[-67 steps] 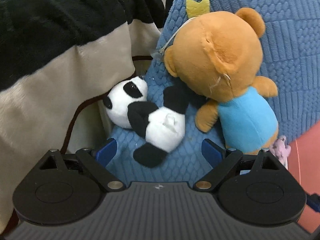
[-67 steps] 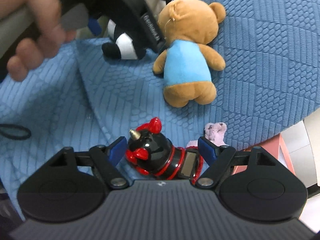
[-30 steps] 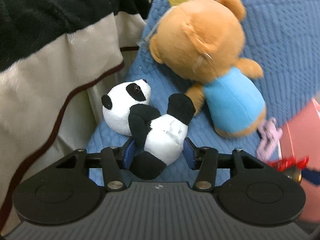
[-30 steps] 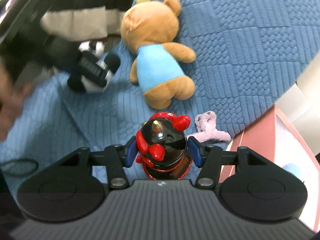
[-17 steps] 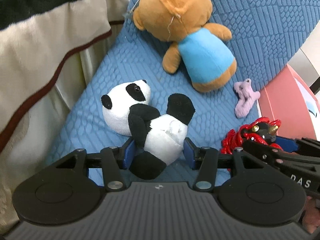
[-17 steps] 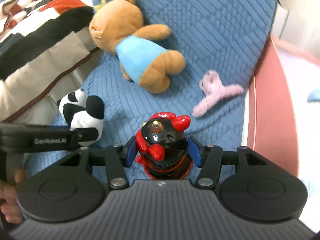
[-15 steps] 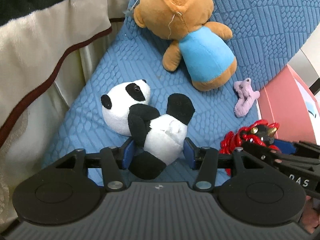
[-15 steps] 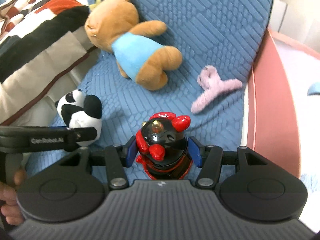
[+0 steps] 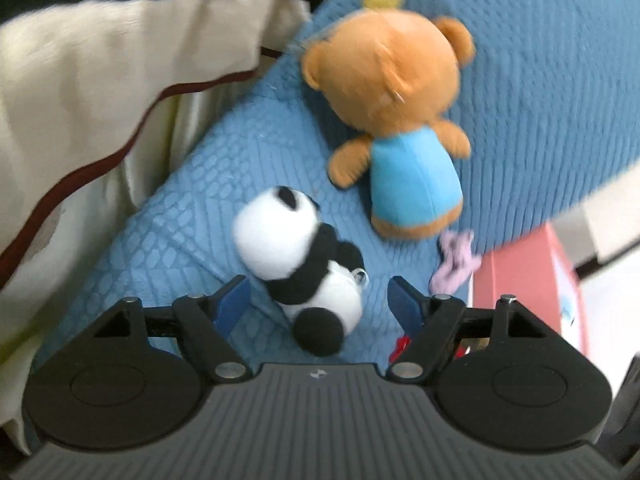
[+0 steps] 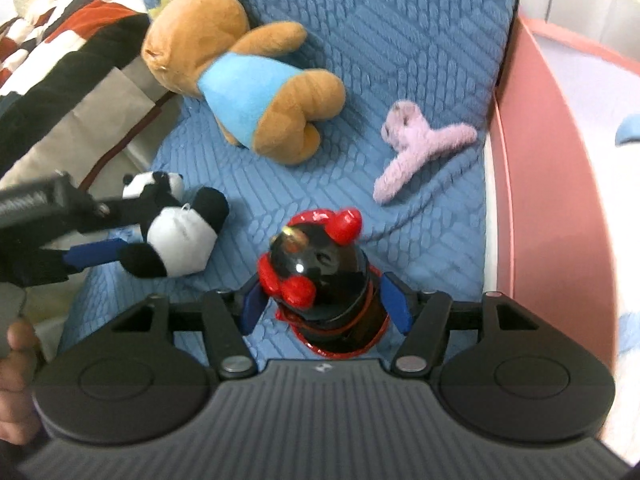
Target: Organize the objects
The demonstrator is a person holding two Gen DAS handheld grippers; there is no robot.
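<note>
Left wrist view: the left gripper [image 9: 318,296] hangs with its blue fingers [image 9: 232,300] spread wide on either side of a panda plush [image 9: 304,268], clear gaps on both sides, the toy lying on the blue quilted cover [image 9: 180,232]. Beyond it a brown teddy bear [image 9: 396,120] in a light blue shirt lies face down, a yellow crown at its head, with a lilac plush hair claw [image 9: 456,260] just beside its feet. A cream, maroon-trimmed blanket [image 9: 88,120] drapes at left; this frame is motion-blurred.

Right wrist view, sharper, shows what the other barely catches: a black-and-red horned figurine [image 10: 324,276] standing upright between the right gripper's [image 10: 324,304] blue fingers [image 10: 394,302], which sit parted just off its sides; whether they touch it cannot be told. Here the panda [image 10: 176,236] appears at left with the left gripper [image 10: 92,236] around its lower body, a hand [image 10: 18,396] at the frame edge. Farther off lie the bear [image 10: 244,64] and the hair claw [image 10: 420,148], well apart from the figurine. A pink rim [image 10: 548,184] borders the cover [image 10: 400,24] on the right.
</note>
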